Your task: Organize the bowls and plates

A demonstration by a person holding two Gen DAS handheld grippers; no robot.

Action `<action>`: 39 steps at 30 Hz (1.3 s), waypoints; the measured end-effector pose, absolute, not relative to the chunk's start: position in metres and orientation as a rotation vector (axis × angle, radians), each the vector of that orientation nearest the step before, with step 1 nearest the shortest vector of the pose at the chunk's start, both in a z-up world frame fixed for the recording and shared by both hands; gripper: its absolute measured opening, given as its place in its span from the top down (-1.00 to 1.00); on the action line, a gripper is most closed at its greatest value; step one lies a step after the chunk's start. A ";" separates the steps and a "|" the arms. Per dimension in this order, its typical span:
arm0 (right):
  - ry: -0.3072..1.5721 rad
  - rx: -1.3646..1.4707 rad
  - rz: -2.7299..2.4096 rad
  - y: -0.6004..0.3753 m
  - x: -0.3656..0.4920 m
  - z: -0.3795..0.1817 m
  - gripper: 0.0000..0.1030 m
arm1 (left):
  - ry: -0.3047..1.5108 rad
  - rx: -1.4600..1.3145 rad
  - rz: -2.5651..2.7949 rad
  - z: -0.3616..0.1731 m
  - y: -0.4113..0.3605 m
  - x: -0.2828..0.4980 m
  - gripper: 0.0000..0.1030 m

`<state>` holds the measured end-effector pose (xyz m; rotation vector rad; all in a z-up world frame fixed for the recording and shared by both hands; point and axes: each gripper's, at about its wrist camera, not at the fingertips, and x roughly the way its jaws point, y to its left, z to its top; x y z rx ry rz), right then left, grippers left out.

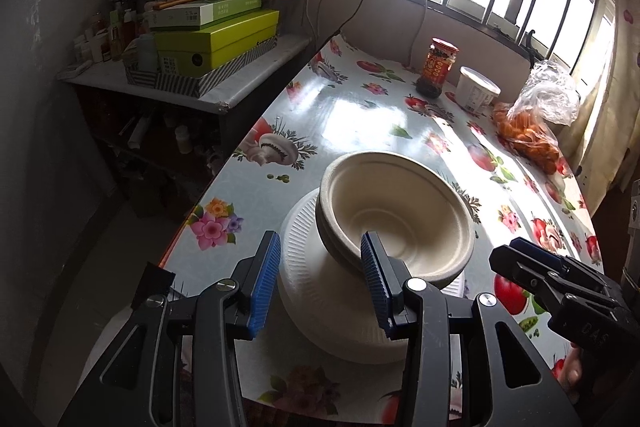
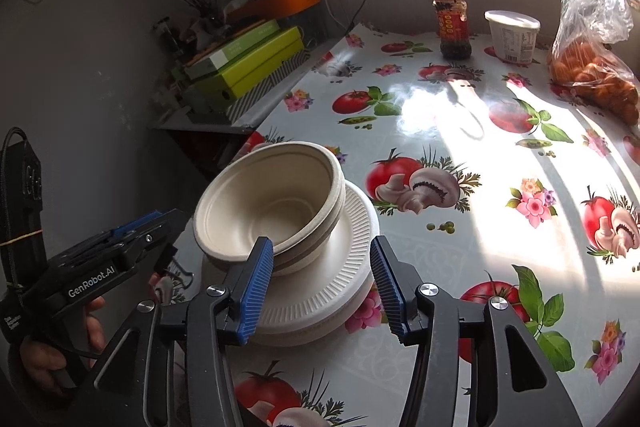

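Nested beige paper bowls (image 1: 396,211) (image 2: 272,199) lean tilted on a stack of white ribbed plates (image 1: 304,291) (image 2: 340,279) near the table's front left edge. My left gripper (image 1: 320,235) is open, its blue pads on either side of the near edge of the stack without pressing on it; in the right wrist view the left gripper (image 2: 120,239) shows at the left, held by a hand. My right gripper (image 2: 322,241) is open too, its pads straddling the near rim of the plates; the left wrist view shows the right gripper (image 1: 532,267) at the right.
The table (image 1: 360,115) (image 2: 440,247) wears a glossy cloth printed with vegetables and flowers. At its far side stand a sauce jar (image 2: 452,23), a white tub (image 2: 512,35) and a bag of oranges (image 2: 592,75). A cluttered shelf with green boxes (image 1: 216,39) adjoins on the left.
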<state>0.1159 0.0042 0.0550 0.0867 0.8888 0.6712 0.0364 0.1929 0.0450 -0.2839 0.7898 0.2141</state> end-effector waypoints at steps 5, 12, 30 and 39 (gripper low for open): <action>0.848 0.050 0.658 -0.002 0.101 0.056 0.01 | 0.784 -0.282 0.211 0.043 0.184 0.022 0.16; 0.824 -0.015 0.648 -0.011 0.079 0.045 0.00 | 0.766 -0.236 0.223 0.030 0.167 -0.003 0.16; 0.862 -0.121 0.632 -0.016 0.051 0.001 -0.01 | 0.828 -0.176 0.247 -0.017 0.149 -0.030 0.16; 0.896 -0.146 0.608 -0.015 0.050 -0.014 -0.12 | 0.860 -0.174 0.238 -0.029 0.143 -0.027 0.16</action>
